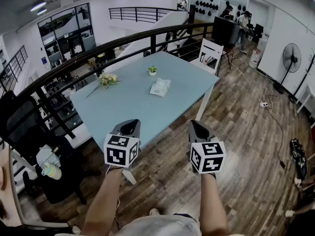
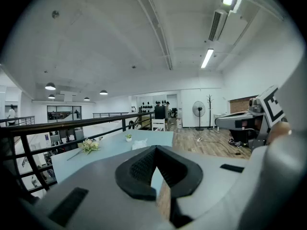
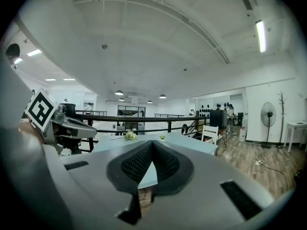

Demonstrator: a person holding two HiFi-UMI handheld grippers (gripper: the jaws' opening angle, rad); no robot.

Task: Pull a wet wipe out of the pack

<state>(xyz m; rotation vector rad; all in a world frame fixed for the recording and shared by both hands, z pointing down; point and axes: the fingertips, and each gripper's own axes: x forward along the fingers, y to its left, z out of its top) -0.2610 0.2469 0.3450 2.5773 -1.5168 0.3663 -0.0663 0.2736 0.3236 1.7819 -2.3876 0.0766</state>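
Note:
The white wet wipe pack (image 1: 160, 87) lies on the light blue table (image 1: 128, 107), right of its middle; in the left gripper view the pack (image 2: 139, 144) is a small pale shape far ahead. My left gripper (image 1: 129, 127) and right gripper (image 1: 199, 128) are held side by side at the table's near edge, well short of the pack. Both point almost level toward the table. The left gripper (image 2: 154, 150) has its jaw tips together with nothing between them. The right gripper (image 3: 152, 143) is also shut and empty.
A small potted plant (image 1: 153, 70) and a bunch of flowers (image 1: 108, 79) sit on the table beyond the pack. A black railing (image 1: 74, 65) runs behind the table. A white chair (image 1: 210, 53) stands at the far corner, and wooden floor (image 1: 246, 132) lies to the right.

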